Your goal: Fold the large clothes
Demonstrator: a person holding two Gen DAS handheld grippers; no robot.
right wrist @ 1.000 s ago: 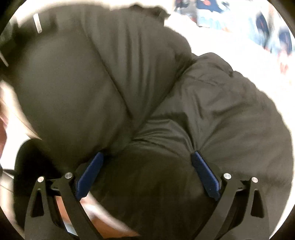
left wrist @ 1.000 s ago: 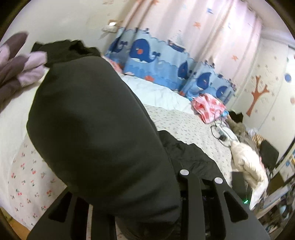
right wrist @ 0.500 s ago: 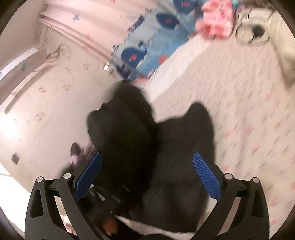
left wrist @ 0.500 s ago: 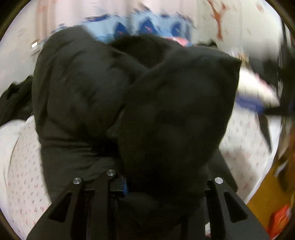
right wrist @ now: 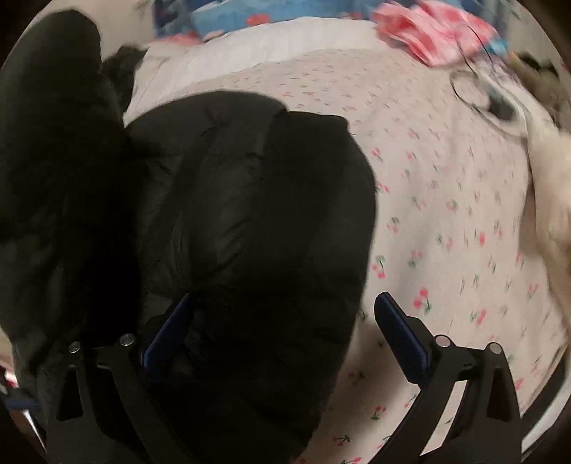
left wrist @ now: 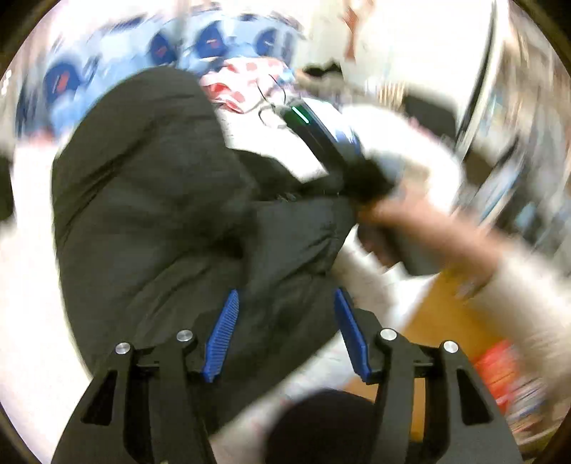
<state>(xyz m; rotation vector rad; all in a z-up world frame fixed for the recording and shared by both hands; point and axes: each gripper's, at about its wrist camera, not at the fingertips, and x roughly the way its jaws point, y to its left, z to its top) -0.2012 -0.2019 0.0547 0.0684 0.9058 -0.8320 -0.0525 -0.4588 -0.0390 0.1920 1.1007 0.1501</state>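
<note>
Left gripper [left wrist: 285,335] spread wide, blue pads either side of black puffer jacket [left wrist: 171,200], nothing pinched. Only the left view shows the right hand [left wrist: 389,228] gripping its tool at the jacket's edge, all blurred. Right gripper [right wrist: 282,332] also wide apart, over the jacket [right wrist: 249,221] bunched on the cherry-print bed [right wrist: 446,221]. Only the right view shows the pink cloth [right wrist: 431,32] and cable [right wrist: 474,89] far back.

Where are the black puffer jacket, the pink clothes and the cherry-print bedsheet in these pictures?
black puffer jacket [right wrist: 249,200]: right wrist view, quilted middle panel.
pink clothes [right wrist: 435,32]: right wrist view, centre of the crumpled pile.
cherry-print bedsheet [right wrist: 446,214]: right wrist view, bare patch beside the jacket.
</note>
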